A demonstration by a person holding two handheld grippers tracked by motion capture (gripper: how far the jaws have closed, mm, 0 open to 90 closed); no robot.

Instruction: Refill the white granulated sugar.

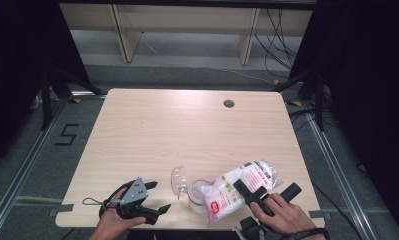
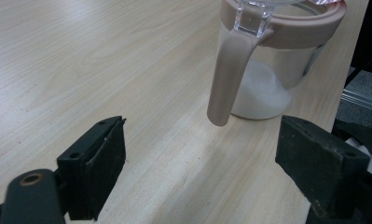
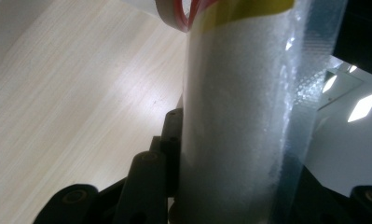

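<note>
Looking down from the high view: pale wooden tabletop [image 1: 187, 130] with a round cable hole [image 1: 229, 103] near the far edge, grey floor and a light wooden frame behind, dark curtains at both sides. Near the front edge, a clear jar [image 1: 199, 196] with white grains inside, its lid [image 1: 178, 181] flipped open to the left; a plastic bag [image 1: 242, 187] of white grains tilted over the jar's mouth, clenched in the right tongs [image 1: 254, 192]; left tongs [image 1: 154, 197] resting on the tabletop just left of the jar, released and empty. From the left gripper view: jar [image 2: 272, 79] close ahead and right of centre, beige rim and hanging clasp [image 2: 228, 79], white heap at the bottom, jaws wide apart, nothing between. From the right gripper view: bag [image 3: 239, 130] upright between the black jaws, pinched, red and yellow print at the top, tabletop [image 3: 72, 93] to the left.
</note>
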